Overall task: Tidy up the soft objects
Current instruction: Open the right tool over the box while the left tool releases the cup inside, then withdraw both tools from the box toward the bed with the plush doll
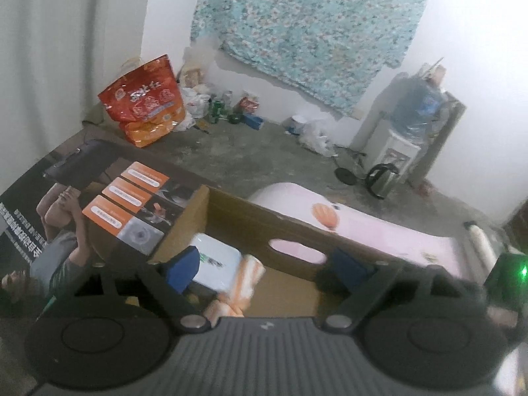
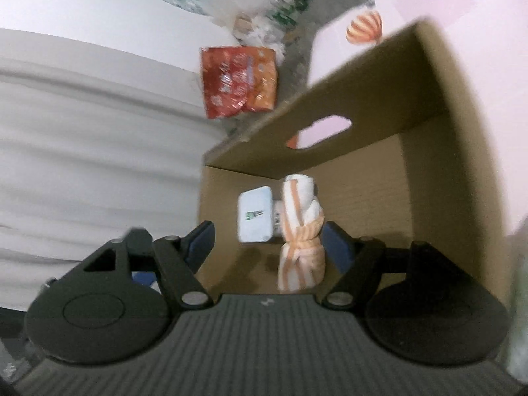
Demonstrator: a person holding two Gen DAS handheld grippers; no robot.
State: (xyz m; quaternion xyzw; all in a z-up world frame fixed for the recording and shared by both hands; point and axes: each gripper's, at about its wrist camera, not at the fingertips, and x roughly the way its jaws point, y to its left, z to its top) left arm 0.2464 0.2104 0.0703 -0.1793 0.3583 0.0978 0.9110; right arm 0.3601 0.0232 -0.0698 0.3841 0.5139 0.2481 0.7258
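Note:
An open cardboard box (image 1: 293, 231) (image 2: 439, 165) holds a white tissue pack (image 1: 216, 262) (image 2: 255, 214) and a knotted orange-and-white striped towel (image 1: 244, 280) (image 2: 302, 231). My left gripper (image 1: 267, 269) is open and empty above the box, its blue pads wide apart over the pack and towel. My right gripper (image 2: 269, 244) is open and empty above the box opening; the towel lies below, near its right pad (image 2: 336, 247). Both objects rest on the box floor.
The box sits on a pink sheet (image 1: 379, 227) printed with an orange balloon (image 2: 364, 28). A printed box flap (image 1: 109, 204) lies to the left. A red snack bag (image 1: 145, 102), cans, a kettle (image 1: 381, 178) and a water dispenser (image 1: 409, 125) stand by the wall.

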